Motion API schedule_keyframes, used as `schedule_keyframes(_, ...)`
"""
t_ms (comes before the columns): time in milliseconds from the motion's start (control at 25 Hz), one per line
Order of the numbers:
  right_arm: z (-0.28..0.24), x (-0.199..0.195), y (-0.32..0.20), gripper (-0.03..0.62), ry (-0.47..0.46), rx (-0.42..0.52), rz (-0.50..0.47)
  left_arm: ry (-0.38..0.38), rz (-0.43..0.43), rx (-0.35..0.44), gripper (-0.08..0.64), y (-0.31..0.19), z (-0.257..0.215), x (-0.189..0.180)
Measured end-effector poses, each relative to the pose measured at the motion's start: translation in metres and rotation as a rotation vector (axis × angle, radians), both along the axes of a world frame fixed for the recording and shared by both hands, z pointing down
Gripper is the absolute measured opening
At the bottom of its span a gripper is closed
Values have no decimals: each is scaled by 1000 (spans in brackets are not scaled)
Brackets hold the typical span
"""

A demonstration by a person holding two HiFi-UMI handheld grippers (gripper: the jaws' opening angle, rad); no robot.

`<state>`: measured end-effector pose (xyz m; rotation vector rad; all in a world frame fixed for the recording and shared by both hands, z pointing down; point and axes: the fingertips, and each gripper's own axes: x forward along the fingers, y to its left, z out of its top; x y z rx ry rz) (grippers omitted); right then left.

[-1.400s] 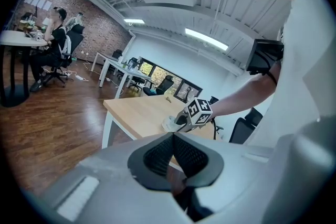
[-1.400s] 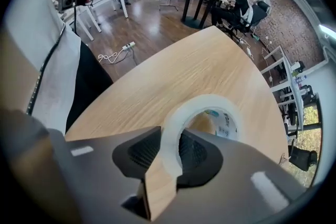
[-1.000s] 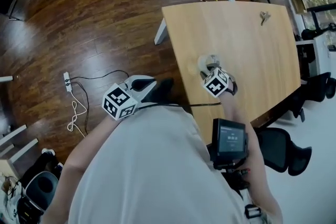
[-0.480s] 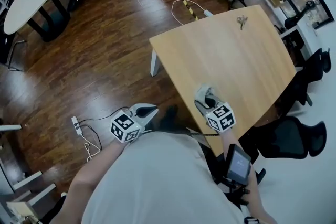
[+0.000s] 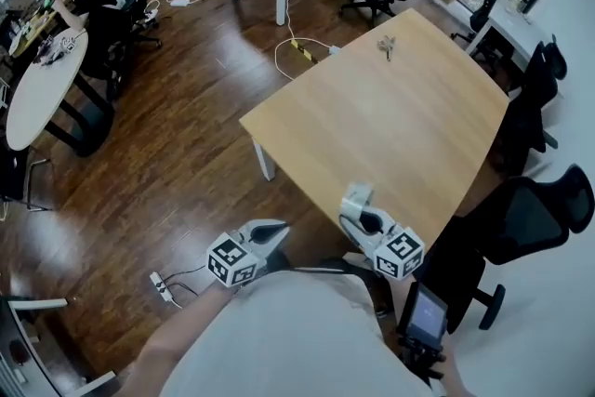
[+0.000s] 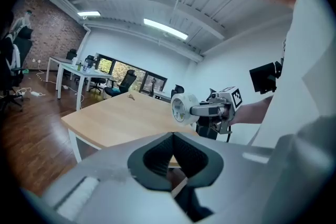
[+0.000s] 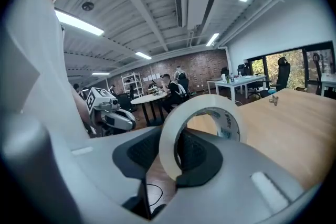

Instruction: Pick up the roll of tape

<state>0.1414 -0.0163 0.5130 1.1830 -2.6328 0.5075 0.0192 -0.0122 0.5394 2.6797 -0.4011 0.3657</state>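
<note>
The left tongs, white plastic with black ribbed pads and a black-and-white marker cube, sit at 7 o'clock in the head view, over the dark wooden floor. Their tips are together with nothing between them. At 5 o'clock, the matching right tongs are clamped on the roll of off-white tape. The roll is in the air, clear of the pale wooden bench that spreads toward 1 o'clock. In the right gripper view the ring's lower arc sits pinched between the pads, its hole turned toward 3 o'clock. The roll looks light and stiff, a hard ring round a printed core, so it should bear a firm pinch without crushing. The glossy outer wrap is probably slippery. The safest hold seems to be low on the band, deep between the pads, since a shallow bite could let the ring swivel.
</note>
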Motion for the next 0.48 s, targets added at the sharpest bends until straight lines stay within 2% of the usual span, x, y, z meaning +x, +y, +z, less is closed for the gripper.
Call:
schedule_keyframes(200,-8,12,23,98,-61,49,-13,-11,21,30,6,3,-2,27)
schedule_keyframes(480,-7,40,68,97,-66,47,-80,8,15,11,6,38,-3,82)
